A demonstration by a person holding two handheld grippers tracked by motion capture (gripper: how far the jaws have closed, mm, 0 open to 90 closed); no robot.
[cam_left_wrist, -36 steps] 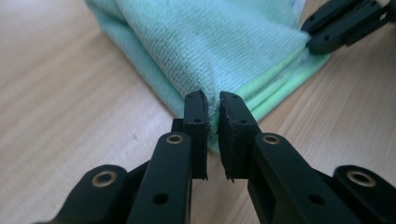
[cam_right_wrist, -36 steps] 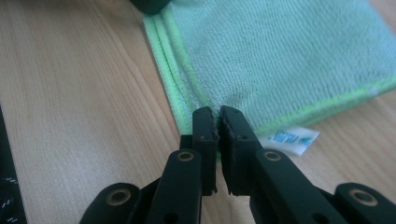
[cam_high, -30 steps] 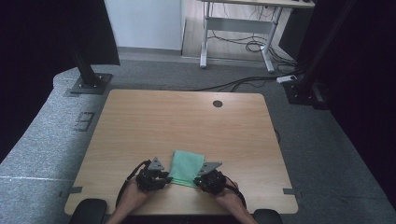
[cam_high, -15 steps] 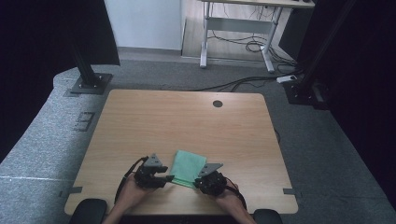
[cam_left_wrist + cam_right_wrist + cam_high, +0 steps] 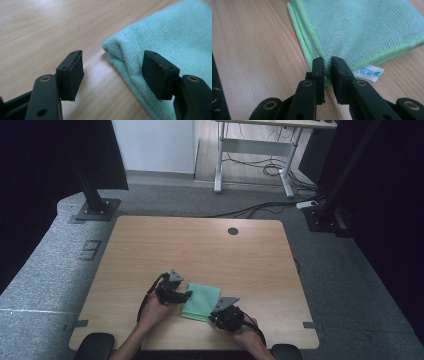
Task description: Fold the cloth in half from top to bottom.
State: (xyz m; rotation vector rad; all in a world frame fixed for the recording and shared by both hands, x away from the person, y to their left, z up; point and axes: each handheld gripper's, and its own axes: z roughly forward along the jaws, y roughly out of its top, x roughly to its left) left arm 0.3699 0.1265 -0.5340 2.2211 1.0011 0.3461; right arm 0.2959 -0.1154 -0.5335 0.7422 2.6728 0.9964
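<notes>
Right gripper view: the right gripper (image 5: 327, 62) pinches the near corner of the folded green microfibre cloth (image 5: 364, 30), beside its white label (image 5: 369, 72), on the light wooden table (image 5: 200, 245). Jaws of the left gripper (image 5: 112, 72), just opening, stand apart beside the fold, apparently released. Next probably regrasp an edge; nothing nearby obstructs.

The white tag (image 5: 369, 72) on the green cloth (image 5: 367, 30) bears small, unreadable blue print.
</notes>
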